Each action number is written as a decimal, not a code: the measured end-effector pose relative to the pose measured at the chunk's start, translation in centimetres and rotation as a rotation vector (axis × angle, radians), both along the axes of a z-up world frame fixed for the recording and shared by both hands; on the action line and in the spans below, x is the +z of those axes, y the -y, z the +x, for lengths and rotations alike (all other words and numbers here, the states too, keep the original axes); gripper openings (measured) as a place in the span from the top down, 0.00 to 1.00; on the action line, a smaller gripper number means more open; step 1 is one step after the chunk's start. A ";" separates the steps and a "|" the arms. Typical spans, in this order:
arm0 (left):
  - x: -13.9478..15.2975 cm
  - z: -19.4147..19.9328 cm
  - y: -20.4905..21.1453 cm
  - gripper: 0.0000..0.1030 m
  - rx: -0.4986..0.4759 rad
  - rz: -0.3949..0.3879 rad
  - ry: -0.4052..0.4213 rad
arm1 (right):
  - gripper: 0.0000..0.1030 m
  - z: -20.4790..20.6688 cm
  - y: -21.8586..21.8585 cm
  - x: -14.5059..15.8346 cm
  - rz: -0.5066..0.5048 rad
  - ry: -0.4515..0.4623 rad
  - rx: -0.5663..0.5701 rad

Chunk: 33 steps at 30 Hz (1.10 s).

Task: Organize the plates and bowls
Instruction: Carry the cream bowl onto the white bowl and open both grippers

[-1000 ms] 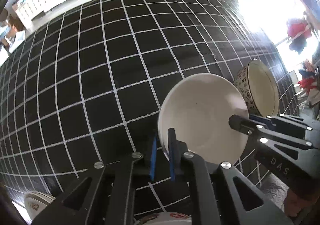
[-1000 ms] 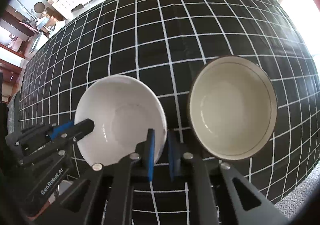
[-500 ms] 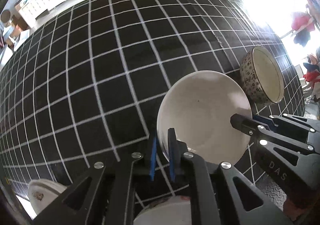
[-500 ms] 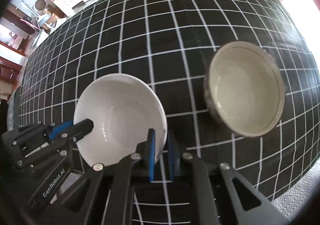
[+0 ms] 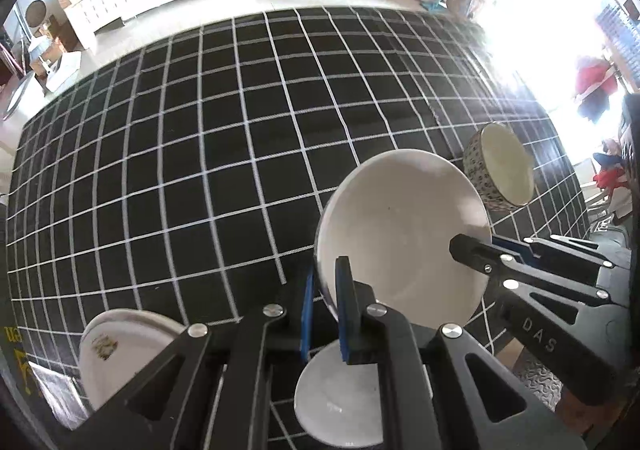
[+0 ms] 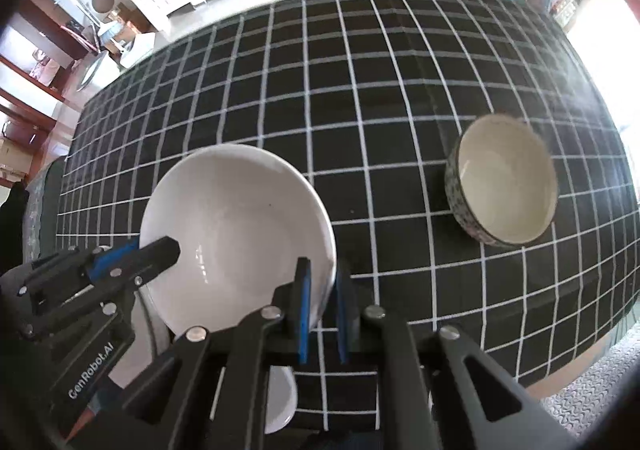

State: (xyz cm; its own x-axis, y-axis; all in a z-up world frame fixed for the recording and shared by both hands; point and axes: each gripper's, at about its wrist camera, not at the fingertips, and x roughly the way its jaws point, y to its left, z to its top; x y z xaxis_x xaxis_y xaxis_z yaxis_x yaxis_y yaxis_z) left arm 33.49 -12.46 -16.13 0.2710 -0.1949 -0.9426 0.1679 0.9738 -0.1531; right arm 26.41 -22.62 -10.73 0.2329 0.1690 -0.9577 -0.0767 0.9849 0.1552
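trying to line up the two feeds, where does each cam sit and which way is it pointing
Left wrist: sits on the left gripper, looking forward and down at the checked tablecloth; its own fingers clamp the white bowl, and the right gripper enters from the right.
Right wrist: sits on the right gripper, facing likewise; the left gripper enters from the left.
Shared: white bowl, patterned bowl, both grippers, tablecloth.
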 end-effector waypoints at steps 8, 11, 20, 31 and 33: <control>3.0 -3.5 -1.8 0.92 0.041 -0.008 0.037 | 0.86 -2.7 -2.3 3.3 -0.019 0.052 0.036; 2.7 -4.7 -2.0 0.92 0.050 -0.009 0.030 | 0.86 -3.4 -3.1 3.4 -0.026 0.057 0.049; 2.1 -8.8 -3.9 0.92 0.068 -0.008 0.001 | 0.86 -5.9 -4.4 1.9 -0.054 0.024 0.074; -0.9 -11.1 -3.6 0.92 0.060 0.027 -0.044 | 0.86 -7.3 -4.4 -1.0 -0.075 -0.041 0.078; -1.0 -11.1 -3.6 0.92 0.060 0.024 -0.048 | 0.86 -7.3 -4.3 -1.4 -0.077 -0.049 0.077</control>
State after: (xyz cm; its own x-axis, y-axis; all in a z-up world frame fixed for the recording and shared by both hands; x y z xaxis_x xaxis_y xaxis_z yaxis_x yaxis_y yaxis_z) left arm 22.38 -8.88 -17.18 0.2355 -0.1572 -0.9591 0.1020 0.9854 -0.1365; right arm 19.07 -18.33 -12.09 0.1744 0.1103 -0.9785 -0.1465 0.9856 0.0849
